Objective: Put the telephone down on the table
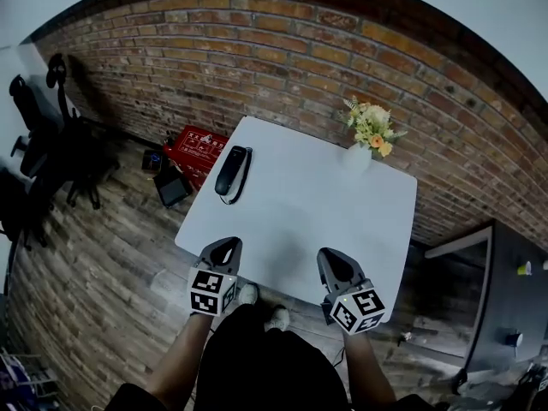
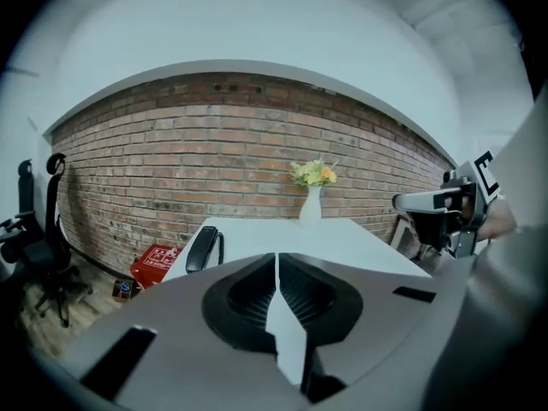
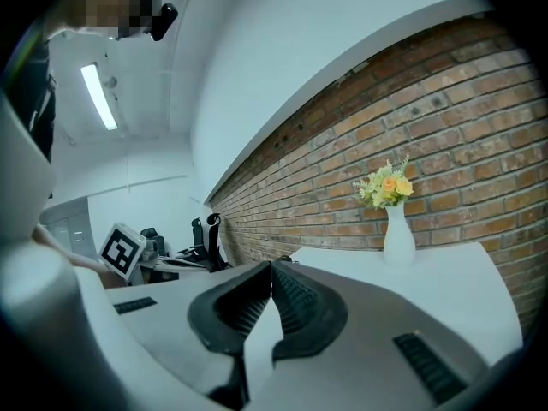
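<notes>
A black telephone handset [image 1: 231, 171] with its cord lies flat near the far left edge of the white table [image 1: 308, 221]. In the left gripper view the telephone [image 2: 202, 249] lies ahead and to the left. My left gripper [image 1: 224, 247] hovers over the near left edge of the table, well short of the handset. Its jaws are shut with nothing between them [image 2: 276, 259]. Over the near edge further right is my right gripper [image 1: 330, 257], also shut and holding nothing [image 3: 271, 268].
A white vase of yellow flowers [image 1: 364, 139] stands at the table's far right corner by the brick wall. On the floor to the left are a red box [image 1: 195, 148] and a dark device [image 1: 171, 187]. Black office chairs [image 1: 51, 135] stand far left; a dark cabinet [image 1: 505, 298] is at the right.
</notes>
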### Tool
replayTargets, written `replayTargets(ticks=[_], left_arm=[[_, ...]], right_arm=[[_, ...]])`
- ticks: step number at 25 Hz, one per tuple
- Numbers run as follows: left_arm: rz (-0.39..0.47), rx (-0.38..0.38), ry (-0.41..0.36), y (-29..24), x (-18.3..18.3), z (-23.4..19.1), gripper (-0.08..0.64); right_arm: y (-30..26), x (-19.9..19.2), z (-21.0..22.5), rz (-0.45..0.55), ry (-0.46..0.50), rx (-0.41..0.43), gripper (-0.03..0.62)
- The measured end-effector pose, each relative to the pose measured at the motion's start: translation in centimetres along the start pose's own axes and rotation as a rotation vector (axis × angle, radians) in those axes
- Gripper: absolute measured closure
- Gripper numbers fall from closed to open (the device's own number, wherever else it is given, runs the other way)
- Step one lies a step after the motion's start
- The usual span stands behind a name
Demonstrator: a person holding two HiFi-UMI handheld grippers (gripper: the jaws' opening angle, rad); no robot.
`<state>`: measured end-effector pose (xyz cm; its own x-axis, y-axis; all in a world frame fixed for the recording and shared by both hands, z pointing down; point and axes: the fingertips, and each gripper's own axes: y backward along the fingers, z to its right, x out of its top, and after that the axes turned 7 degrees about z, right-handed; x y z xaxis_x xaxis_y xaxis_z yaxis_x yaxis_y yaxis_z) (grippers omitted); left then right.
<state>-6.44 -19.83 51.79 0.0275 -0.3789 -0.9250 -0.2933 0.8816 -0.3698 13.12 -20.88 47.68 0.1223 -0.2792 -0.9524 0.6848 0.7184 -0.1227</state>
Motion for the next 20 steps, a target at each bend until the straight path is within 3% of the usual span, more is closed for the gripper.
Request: replayTargets(ticks=[6,20], left_arm=[[0.055,-0.060,0.046,3.1,2.1,1.5,0.545],[0.118,-0.137,0.027,3.7,5.3,-0.1,0.546]], right_arm=[[2.1,1.1,-0.4,0.031,0.014,-0.027,0.571],[1.5,3.9,-2.2,0.072,0.054,-0.094,0.571]])
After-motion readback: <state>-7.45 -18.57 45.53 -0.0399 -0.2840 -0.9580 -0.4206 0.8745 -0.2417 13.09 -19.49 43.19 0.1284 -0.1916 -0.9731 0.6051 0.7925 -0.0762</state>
